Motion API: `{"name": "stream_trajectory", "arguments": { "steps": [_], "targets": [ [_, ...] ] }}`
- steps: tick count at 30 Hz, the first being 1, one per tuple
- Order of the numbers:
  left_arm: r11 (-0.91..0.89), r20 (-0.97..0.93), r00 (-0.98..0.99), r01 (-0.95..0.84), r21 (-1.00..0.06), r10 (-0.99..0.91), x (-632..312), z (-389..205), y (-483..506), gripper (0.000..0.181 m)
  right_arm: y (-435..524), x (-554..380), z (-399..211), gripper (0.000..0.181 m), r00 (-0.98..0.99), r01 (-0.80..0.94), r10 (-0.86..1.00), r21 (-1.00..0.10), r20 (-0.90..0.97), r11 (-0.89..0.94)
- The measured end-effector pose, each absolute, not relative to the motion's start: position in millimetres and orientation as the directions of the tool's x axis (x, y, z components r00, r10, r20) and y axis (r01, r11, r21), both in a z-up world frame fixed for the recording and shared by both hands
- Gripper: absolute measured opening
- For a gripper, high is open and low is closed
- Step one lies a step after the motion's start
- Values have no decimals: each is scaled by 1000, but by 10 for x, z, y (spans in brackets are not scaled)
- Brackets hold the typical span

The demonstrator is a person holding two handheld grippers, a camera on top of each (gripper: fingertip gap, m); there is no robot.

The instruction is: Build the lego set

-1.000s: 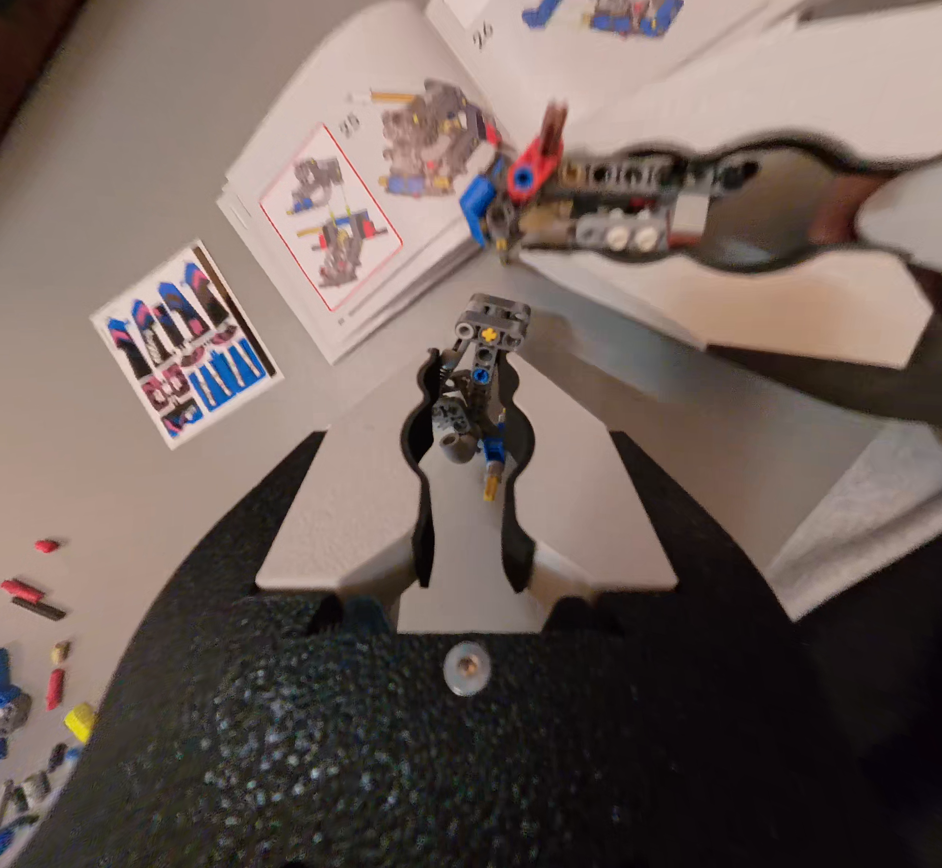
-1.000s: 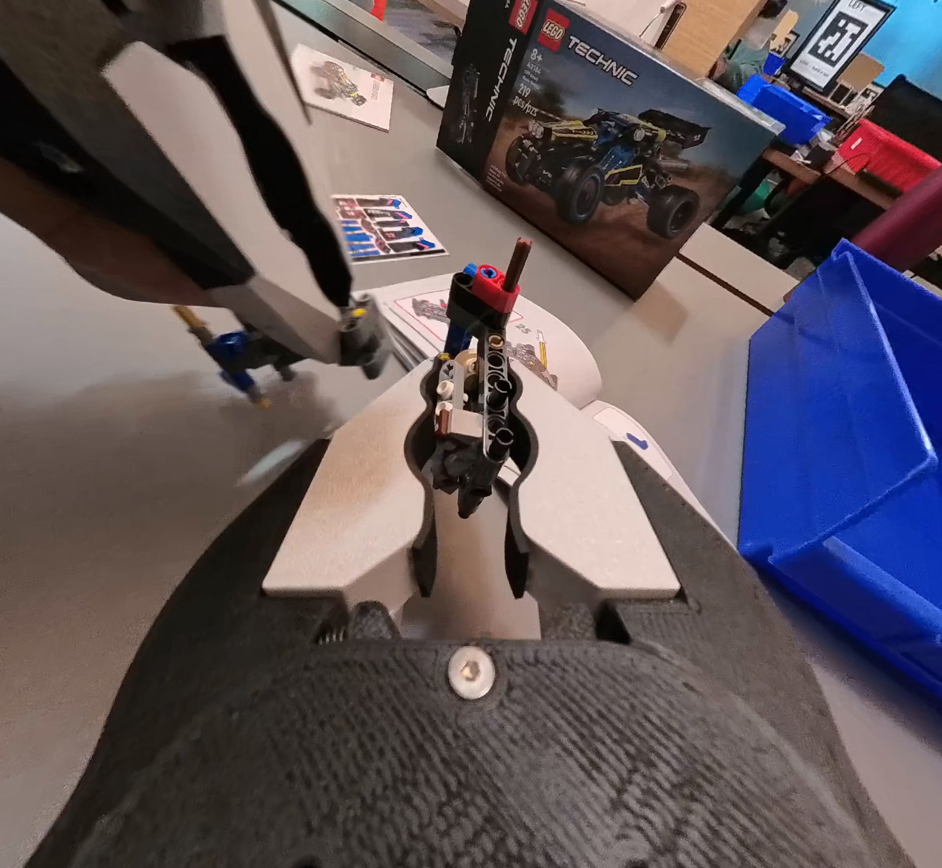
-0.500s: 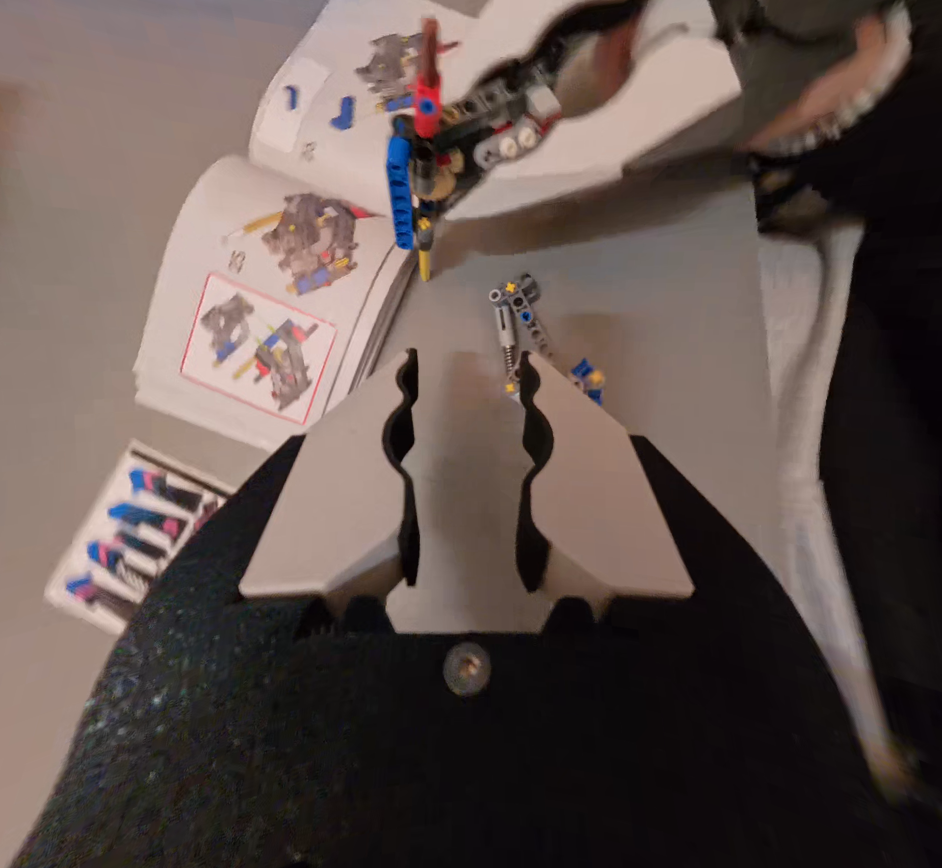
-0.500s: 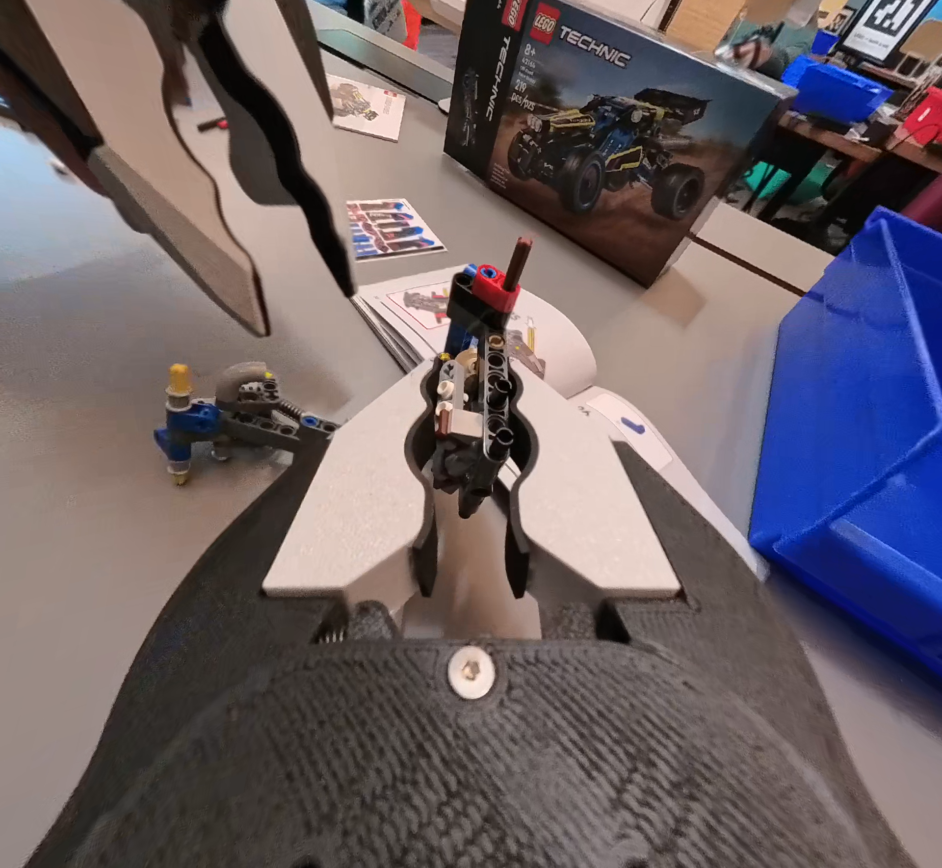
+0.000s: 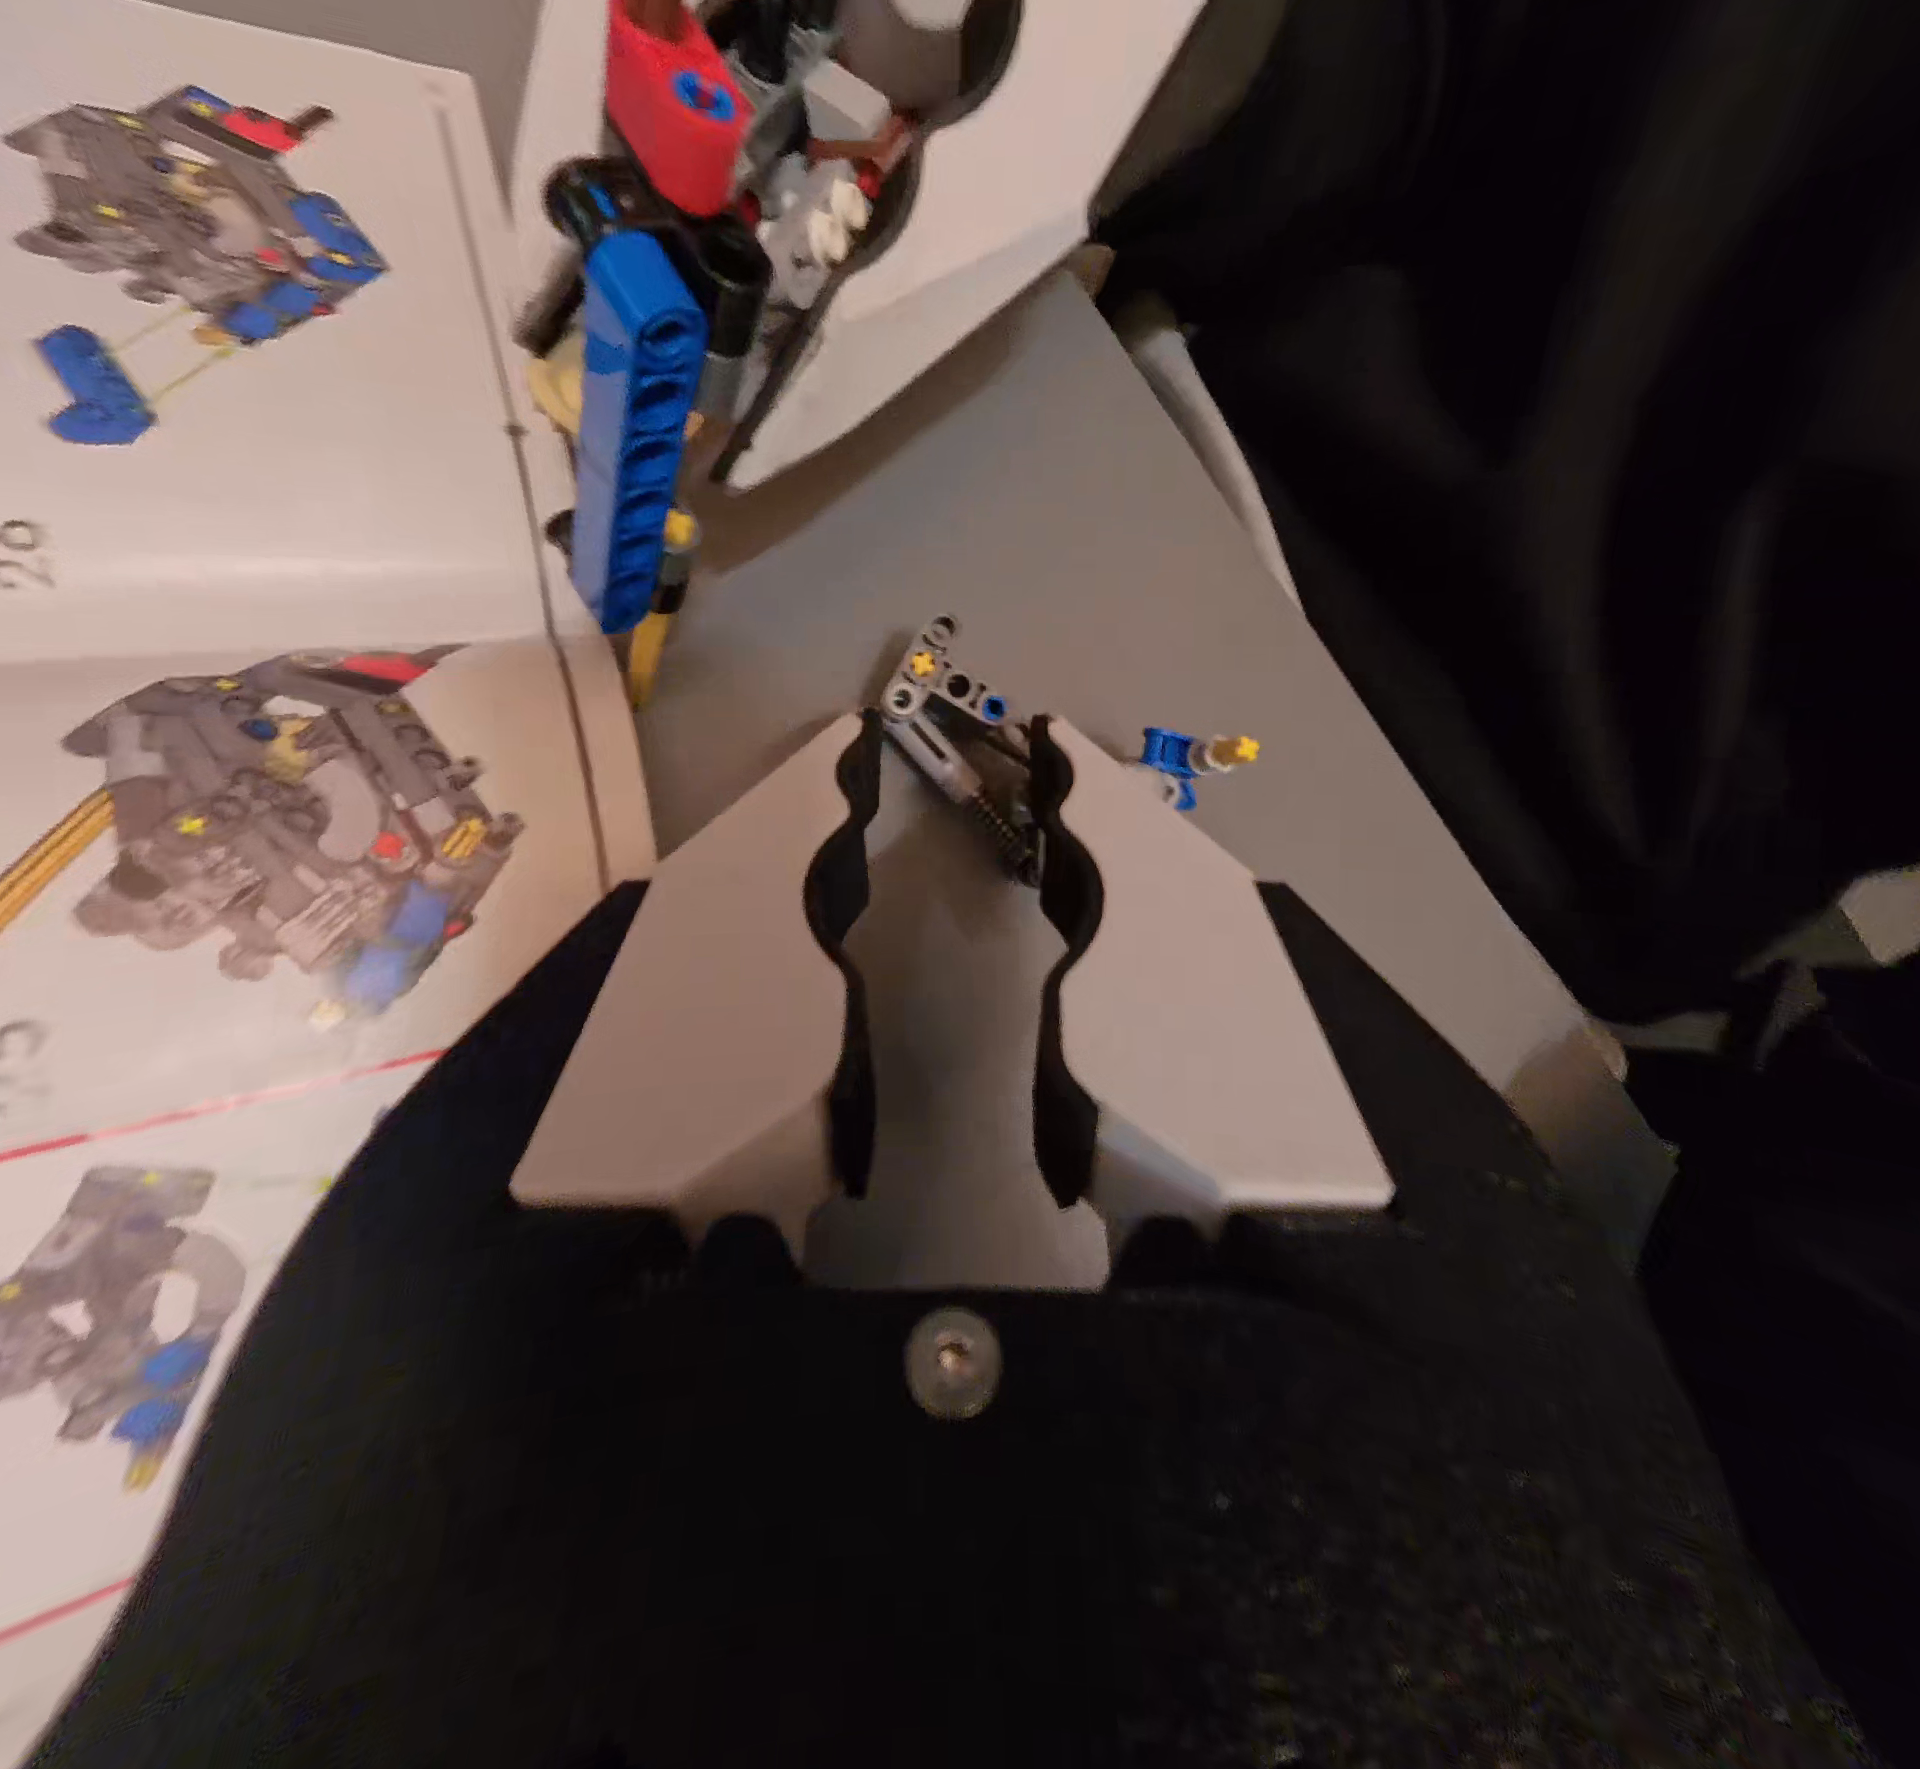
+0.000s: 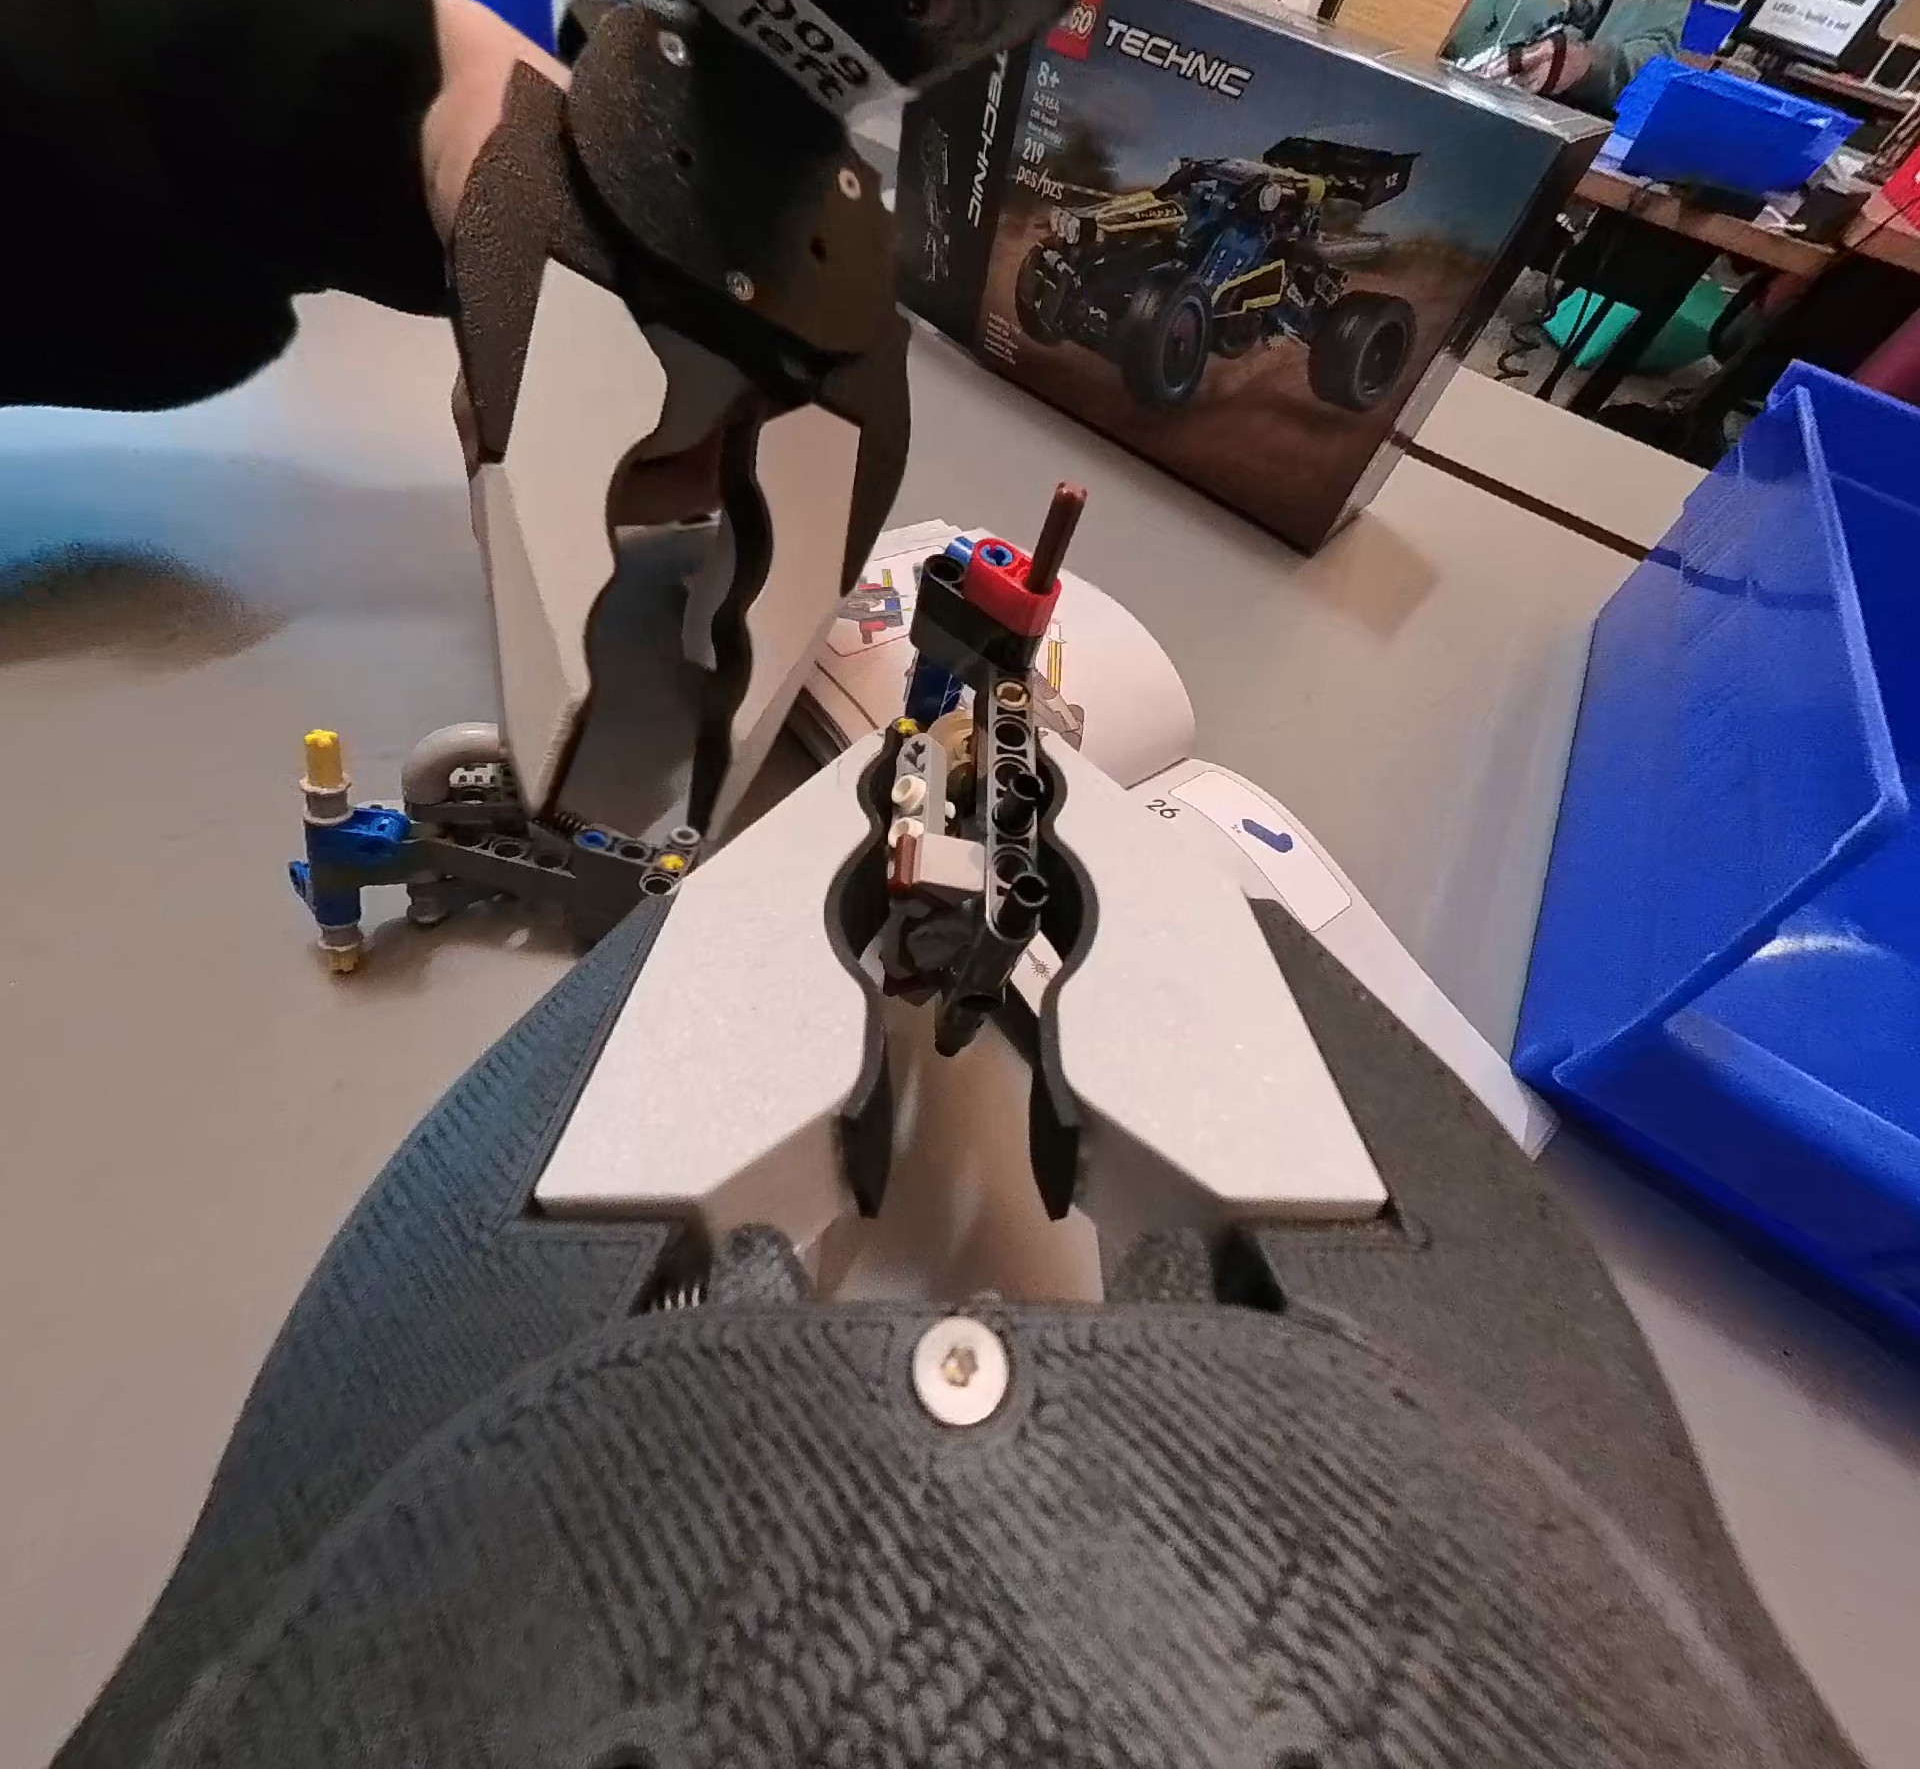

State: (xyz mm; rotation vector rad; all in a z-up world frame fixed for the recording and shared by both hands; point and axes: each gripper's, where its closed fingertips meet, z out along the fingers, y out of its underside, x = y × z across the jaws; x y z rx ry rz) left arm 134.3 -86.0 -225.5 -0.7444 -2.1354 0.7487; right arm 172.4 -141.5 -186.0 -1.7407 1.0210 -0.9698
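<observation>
My right gripper [image 6: 961, 769] is shut on the partly built chassis [image 6: 987, 815], which has a red connector with a brown axle [image 6: 1013, 581] on top and a blue beam [image 5: 634, 431] at the front. It is held above the open instruction booklet [image 5: 260, 493]. A small grey suspension sub-assembly [image 6: 488, 852] with a blue and yellow end [image 5: 1195, 753] lies on the grey table. My left gripper [image 5: 956, 732] is open and points down at it, fingertips on either side of its grey beam [image 5: 940, 691]. The left gripper also shows in the right wrist view [image 6: 623, 805].
A boxed set [image 6: 1226, 265] stands at the back of the table [image 6: 208, 1148]. A blue bin [image 6: 1766, 888] sits to the right of the booklet [image 6: 1132, 680]. A person's dark sleeve [image 6: 187, 181] reaches in from the left, and dark clothing [image 5: 1558, 369] fills the right of the left wrist view. My hands' fingertips stand some 8 cm from each other.
My left gripper let go of the small sub-assembly, which now lies on the table, then came down over it with its jaws open. My right gripper keeps its hold on the chassis.
</observation>
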Motion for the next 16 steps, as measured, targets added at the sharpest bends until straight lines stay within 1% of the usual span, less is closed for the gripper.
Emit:
{"name": "stream_trajectory", "arguments": {
  "steps": [1, 6, 8, 9, 11, 14, 16],
  "targets": [
    [666, 462, -543, 267, -697, 701, 1337, -2262, -855, 27, -1415, 1724, -1861, 21, 359, -234, -914, -930, 188, -283],
    [636, 464, -495, 264, -725, 734, 1279, -2305, -884, 35, -1415, 1730, -1864, 21, 361, -235, -914, -930, 188, -284],
    [642, 467, -494, 276, -715, 733, 1269, -2336, -879, 31, -1416, 1731, -1863, 21, 361, -236, -914, -930, 185, -282],
    [635, 457, -496, 283, -719, 739, 1265, -2337, -877, 26, -1417, 1732, -1864, 21, 361, -236, -914, -930, 185, -281],
    [605, 416, -502, 301, -737, 758, 1253, -2328, -874, 25, -1412, 1735, -1865, 21, 362, -234, -913, -929, 190, -286],
    [602, 361, -589, 280, -748, 723, 1278, -2313, -917, 24, -1404, 1740, -1867, 21, 361, -231, -911, -927, 199, -294],
    [649, 334, -705, 232, -724, 625, 1344, -2330, -949, 23, -1403, 1741, -1867, 21, 360, -231, -911, -927, 200, -294]
  ]
}}
